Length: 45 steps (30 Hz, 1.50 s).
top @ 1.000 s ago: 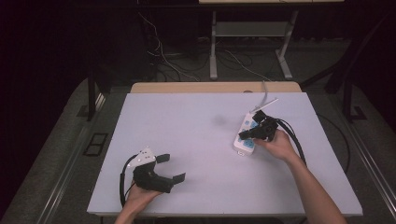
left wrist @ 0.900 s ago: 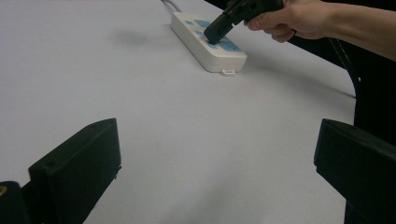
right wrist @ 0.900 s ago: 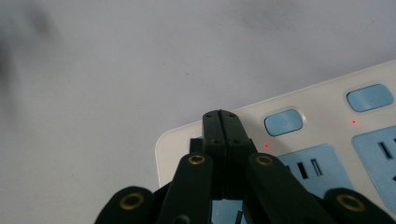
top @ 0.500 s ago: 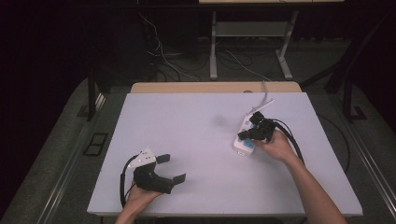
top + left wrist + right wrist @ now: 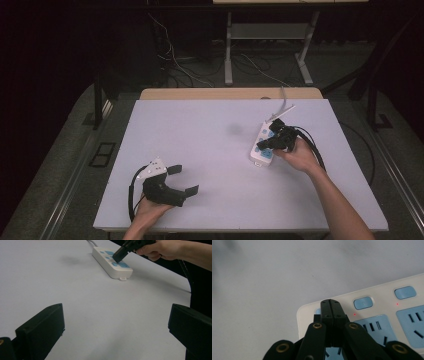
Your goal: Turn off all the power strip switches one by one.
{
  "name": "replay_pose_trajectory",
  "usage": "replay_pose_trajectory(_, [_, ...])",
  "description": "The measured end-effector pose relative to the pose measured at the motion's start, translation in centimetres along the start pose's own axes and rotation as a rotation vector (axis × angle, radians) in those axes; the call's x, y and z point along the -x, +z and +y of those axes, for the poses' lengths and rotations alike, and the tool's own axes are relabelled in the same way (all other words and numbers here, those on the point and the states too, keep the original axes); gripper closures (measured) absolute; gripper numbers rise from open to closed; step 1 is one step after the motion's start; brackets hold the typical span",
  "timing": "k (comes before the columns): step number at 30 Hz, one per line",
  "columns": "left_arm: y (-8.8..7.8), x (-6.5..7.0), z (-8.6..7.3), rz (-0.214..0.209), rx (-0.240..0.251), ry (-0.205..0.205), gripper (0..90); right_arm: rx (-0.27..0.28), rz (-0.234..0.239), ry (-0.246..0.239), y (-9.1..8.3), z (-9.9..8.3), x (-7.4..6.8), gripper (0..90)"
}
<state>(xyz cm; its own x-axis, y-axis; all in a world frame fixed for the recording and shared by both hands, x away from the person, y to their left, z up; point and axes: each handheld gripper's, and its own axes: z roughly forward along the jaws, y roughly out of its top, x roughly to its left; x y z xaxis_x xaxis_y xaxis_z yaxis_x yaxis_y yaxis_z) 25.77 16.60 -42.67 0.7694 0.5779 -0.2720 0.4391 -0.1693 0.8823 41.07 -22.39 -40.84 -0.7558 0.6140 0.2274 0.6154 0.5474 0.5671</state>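
- A white power strip (image 5: 263,145) with blue sockets and blue switch buttons lies flat on the right half of the pale table (image 5: 200,150), its cable running off the far edge.
- The right gripper (image 5: 330,306), jaws pressed together with nothing between them, rests its tip on the end switch button (image 5: 318,311) of the strip; small red lights glow beside the neighbouring buttons.
- The left gripper (image 5: 180,179) sits well apart at the near left, jaws spread wide and empty.
- Risk: nothing holds the strip down, so an angled push could slide it, or the narrow tip could skid off the button onto a socket.
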Motion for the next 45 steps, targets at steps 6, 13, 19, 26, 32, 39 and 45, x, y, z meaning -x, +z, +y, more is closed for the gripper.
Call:
replay_pose_trajectory(6, [0.0, 0.0, 0.0, -0.001, 0.002, -0.002, 0.0, 0.014, 0.011, 0.012, -0.8, 0.3, 0.3, 90.0])
replay_pose_trajectory(13, [0.0, 0.0, 0.0, -0.001, 0.003, -0.003, 0.0, 0.016, 0.005, 0.014, -1.6, 0.7, 0.7, 90.0])
replay_pose_trajectory(19, [-0.1, -0.1, 0.0, 0.000, 0.004, -0.003, 0.0, 0.027, -0.009, 0.008, -2.8, 1.5, 1.0, 90.0])
replay_pose_trajectory(26, [-0.1, -0.1, 0.0, 0.002, 0.003, -0.004, 0.0, 0.039, -0.019, 0.002, -3.8, 2.3, 1.5, 90.0])
replay_pose_trajectory(32, [-0.1, -0.1, 0.0, 0.002, 0.003, -0.002, 0.0, 0.045, -0.019, 0.014, -3.9, 2.7, 2.4, 90.0])
replay_pose_trajectory(39, [-0.3, -0.2, 0.1, 0.004, 0.007, -0.005, 0.0, 0.035, -0.015, 0.029, -3.3, 2.8, 3.1, 90.0])
replay_pose_trajectory(45, [-0.3, -0.3, 0.1, 0.005, 0.008, -0.005, 0.0, 0.023, -0.014, 0.033, -2.4, 2.6, 3.8, 90.0])
